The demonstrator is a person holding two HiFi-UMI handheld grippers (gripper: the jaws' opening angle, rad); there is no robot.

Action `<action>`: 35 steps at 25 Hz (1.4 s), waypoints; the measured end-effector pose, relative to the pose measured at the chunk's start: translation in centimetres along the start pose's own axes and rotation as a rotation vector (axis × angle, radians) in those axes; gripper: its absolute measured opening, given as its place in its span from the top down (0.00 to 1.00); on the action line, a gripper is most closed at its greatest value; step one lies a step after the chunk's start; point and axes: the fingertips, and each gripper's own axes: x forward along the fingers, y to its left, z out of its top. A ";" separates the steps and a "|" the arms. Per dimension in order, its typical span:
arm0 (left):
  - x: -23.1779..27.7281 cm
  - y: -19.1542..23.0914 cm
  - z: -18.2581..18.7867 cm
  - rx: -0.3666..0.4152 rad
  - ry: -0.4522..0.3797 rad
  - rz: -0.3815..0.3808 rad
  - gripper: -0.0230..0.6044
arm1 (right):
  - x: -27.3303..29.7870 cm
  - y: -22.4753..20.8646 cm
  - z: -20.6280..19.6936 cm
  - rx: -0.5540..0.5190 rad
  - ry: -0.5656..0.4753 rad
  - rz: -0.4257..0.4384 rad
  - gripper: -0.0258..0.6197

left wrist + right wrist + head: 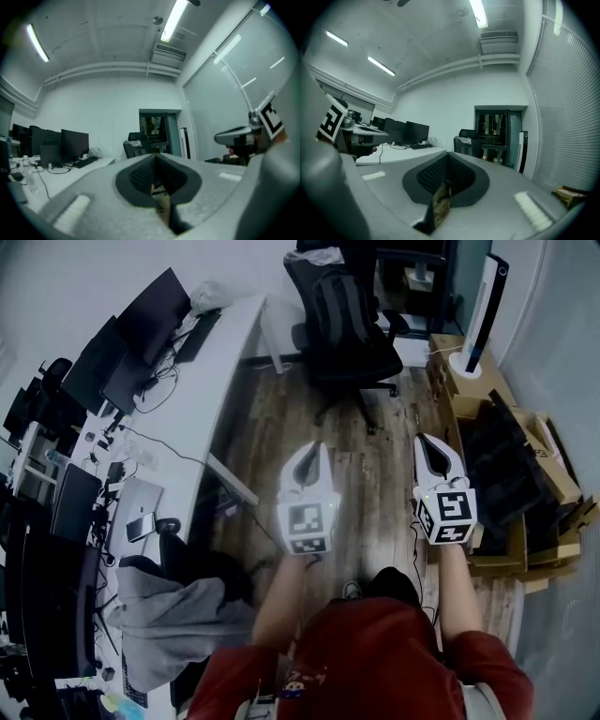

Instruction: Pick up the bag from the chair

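Bag (336, 310) on chair (375, 367) | well ahead of both | left tool (316, 450), right tool (425, 441) clenched, empty

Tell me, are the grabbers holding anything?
No, nothing. The left gripper and right gripper are both shut and empty; the bag sits on the chair ahead.

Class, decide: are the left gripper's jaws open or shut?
Shut: the white left gripper shows its jaws meeting at the tips, nothing held between.

A wooden floor (281, 418), a long white counter (222, 360) with dark monitors (155, 310), cardboard boxes (561, 470), and ceiling strip lights (174, 18).
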 end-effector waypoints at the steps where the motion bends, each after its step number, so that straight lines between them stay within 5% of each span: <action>1: 0.2 0.1 -0.2 0.000 0.007 -0.002 0.97 | 0.2 0.1 -0.3 0.007 0.005 0.001 0.96; 16: 7.1 1.4 -2.5 -0.019 0.070 -0.005 0.97 | 6.8 -3.2 -2.9 0.049 0.042 0.015 0.96; 35: 27.8 2.6 -5.8 -0.018 0.160 -0.004 0.97 | 24.0 -15.6 -6.7 0.117 0.105 0.014 0.96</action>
